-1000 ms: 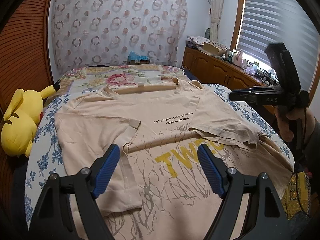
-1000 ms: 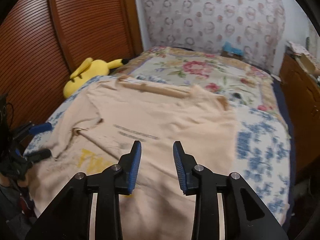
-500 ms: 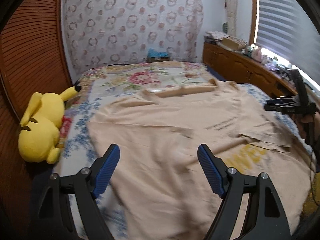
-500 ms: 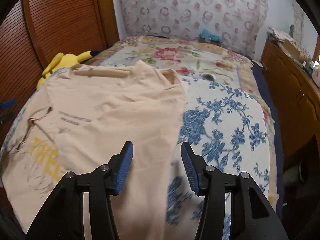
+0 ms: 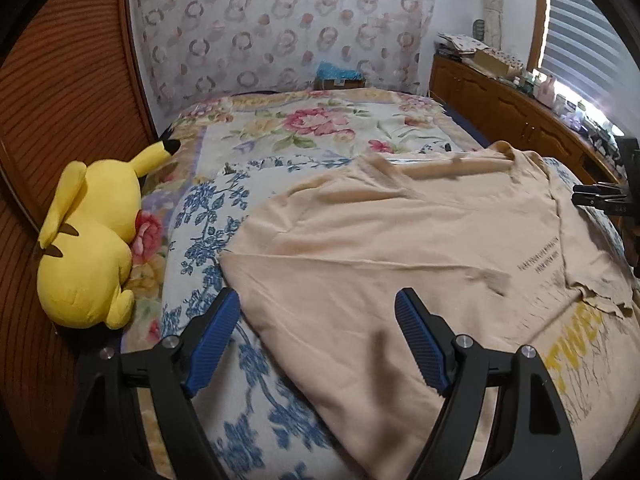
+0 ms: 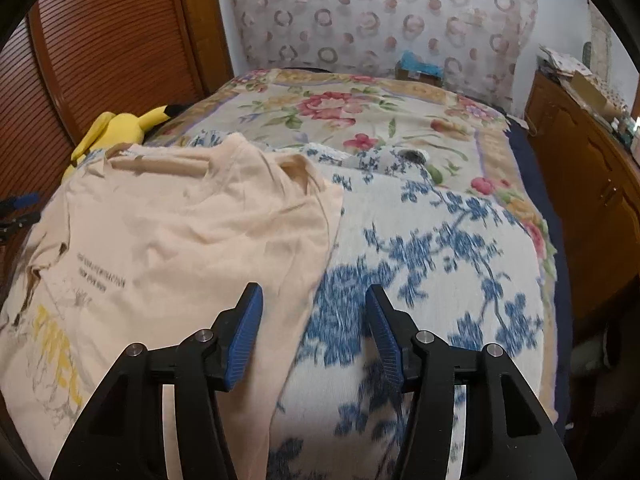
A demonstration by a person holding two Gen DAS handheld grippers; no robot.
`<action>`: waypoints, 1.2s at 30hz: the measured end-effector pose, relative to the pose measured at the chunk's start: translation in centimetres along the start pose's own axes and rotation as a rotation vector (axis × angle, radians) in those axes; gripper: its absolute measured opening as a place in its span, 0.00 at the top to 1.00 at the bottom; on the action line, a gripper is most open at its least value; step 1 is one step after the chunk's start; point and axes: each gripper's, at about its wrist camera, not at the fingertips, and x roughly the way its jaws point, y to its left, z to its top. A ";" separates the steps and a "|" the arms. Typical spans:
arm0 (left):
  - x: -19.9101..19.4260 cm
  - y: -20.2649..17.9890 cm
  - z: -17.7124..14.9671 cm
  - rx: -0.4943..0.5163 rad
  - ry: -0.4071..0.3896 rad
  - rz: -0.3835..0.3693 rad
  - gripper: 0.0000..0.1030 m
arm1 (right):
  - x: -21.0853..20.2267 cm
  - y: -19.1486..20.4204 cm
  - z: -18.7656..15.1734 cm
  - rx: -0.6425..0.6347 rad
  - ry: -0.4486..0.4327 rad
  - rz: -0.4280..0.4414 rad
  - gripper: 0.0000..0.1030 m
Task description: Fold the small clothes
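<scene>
A beige T-shirt [image 5: 380,248] with yellow letters lies flat on the bed, its sleeves folded inward. My left gripper [image 5: 316,300] hangs open over the shirt's left edge, with nothing pressed between its blue pads. My right gripper [image 6: 313,292] hovers above the T-shirt's [image 6: 180,232] right edge, which runs under the gap. Its jaws are opening and grip nothing. The right gripper [image 5: 600,196] also shows at the far right of the left wrist view. The left gripper's blue pads [image 6: 20,204] peek in at the left edge of the right wrist view.
A yellow plush toy [image 5: 88,240] lies at the bed's left side against a slatted wooden door [image 5: 60,100]. A floral blanket [image 5: 312,128] covers the head end. A blue-flowered bedspread [image 6: 440,260] lies right of the shirt, and a wooden cabinet [image 6: 592,184] stands beyond it.
My left gripper has swung from the shirt's middle to its left edge. My right gripper has moved to the right edge and its jaws have widened.
</scene>
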 end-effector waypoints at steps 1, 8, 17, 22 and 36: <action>0.3 0.3 0.1 -0.006 0.004 0.002 0.22 | 0.4 0.0 0.2 -0.003 0.004 0.001 0.47; 1.5 2.1 0.3 -0.033 0.025 0.005 0.22 | 1.8 0.6 1.1 -0.054 0.019 0.000 0.47; 2.6 3.8 0.7 -0.045 0.053 0.029 0.22 | 2.8 1.2 1.7 -0.087 -0.009 -0.014 0.43; 3.1 4.0 0.8 -0.040 0.050 0.014 0.35 | 2.9 1.3 1.7 -0.089 -0.016 -0.016 0.41; 3.9 3.4 3.0 -0.009 0.088 -0.073 0.96 | 3.1 1.3 1.8 -0.093 -0.013 -0.014 0.40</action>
